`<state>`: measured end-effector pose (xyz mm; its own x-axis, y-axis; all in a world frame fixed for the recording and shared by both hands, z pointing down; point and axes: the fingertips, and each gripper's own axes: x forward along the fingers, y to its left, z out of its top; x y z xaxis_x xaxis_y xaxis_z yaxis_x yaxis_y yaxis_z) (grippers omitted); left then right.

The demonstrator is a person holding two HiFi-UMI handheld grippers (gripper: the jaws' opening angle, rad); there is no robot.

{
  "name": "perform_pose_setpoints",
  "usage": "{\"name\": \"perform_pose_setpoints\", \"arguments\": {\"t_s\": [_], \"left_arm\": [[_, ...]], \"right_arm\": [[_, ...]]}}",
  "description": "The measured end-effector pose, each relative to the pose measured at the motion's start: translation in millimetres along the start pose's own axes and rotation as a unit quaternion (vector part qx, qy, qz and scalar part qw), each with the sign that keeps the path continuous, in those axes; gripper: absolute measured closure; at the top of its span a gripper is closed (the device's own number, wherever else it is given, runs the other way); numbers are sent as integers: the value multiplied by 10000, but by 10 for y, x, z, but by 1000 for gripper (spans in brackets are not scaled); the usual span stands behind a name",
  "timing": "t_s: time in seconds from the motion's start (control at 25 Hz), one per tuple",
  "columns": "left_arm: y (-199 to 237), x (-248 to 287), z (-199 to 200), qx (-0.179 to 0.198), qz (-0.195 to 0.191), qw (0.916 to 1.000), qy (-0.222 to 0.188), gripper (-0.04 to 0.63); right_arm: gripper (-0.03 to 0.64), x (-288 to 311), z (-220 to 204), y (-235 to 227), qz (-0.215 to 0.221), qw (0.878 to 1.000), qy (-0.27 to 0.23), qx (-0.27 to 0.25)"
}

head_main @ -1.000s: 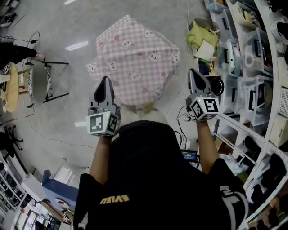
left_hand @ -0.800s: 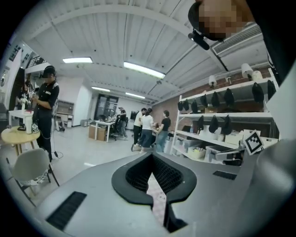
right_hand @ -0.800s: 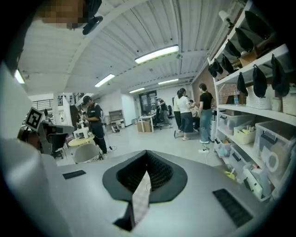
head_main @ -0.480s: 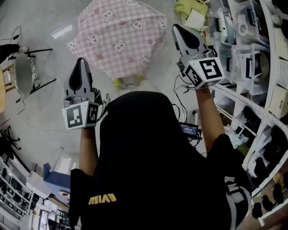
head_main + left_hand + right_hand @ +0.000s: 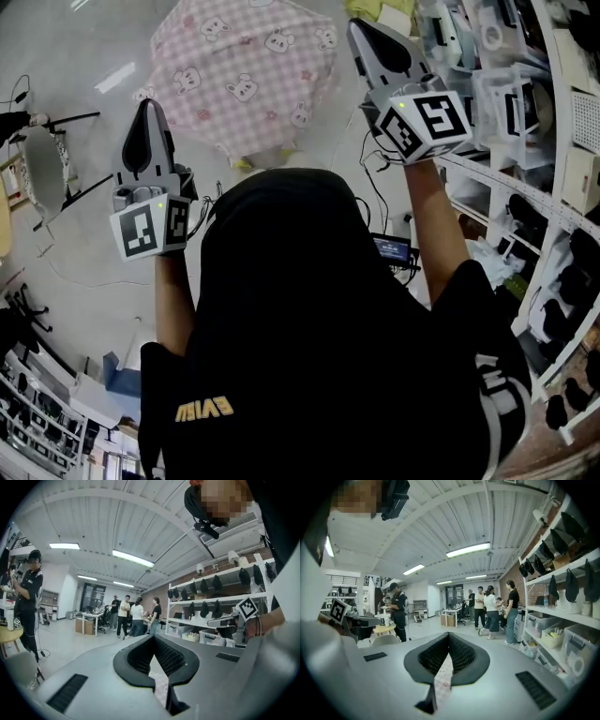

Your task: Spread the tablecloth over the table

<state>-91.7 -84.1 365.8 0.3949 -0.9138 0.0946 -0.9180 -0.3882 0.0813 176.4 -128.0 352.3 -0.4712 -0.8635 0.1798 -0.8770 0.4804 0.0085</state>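
Left tool: clamped shut on an edge of the pink checked, bear-printed fabric tablecloth.
Right tool: clamped shut on the same tablecloth.
Tablecloth: billowed between both tools, above the grey floor.

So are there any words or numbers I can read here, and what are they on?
Nothing reads clearly.
On the black shirt, yellow letters: upside down here, can't be read for sure.
On the left hand-held gripper and right hand-held gripper, square markers: black-and-white patterns, not words.
On the tablecloth: cartoon animal faces, no words.
On the shelves: any labels too small to read.
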Motion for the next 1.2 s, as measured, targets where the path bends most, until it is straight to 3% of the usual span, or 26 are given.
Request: {"name": "perform_pose_setpoints", "arguments": {"t_s": [0.16,0.88,1.08,1.2], "left_arm": [[77,15,-2,-11,1,10000,-46,577],[138,123,-51,-34,61,10000,47,577],[302,52,-118,-289,377,9988,93,577],[434,-9,-174,-149,397,9991,64,577]], "right_arm": [[615,27,21,97,-105,9992,44,-375],[615,233,15,195,93,9978,95,-656],[615,100,-25,171,-205,9996,60,-181],[615,53,-133,244,-266,9995,158,-111]]}}
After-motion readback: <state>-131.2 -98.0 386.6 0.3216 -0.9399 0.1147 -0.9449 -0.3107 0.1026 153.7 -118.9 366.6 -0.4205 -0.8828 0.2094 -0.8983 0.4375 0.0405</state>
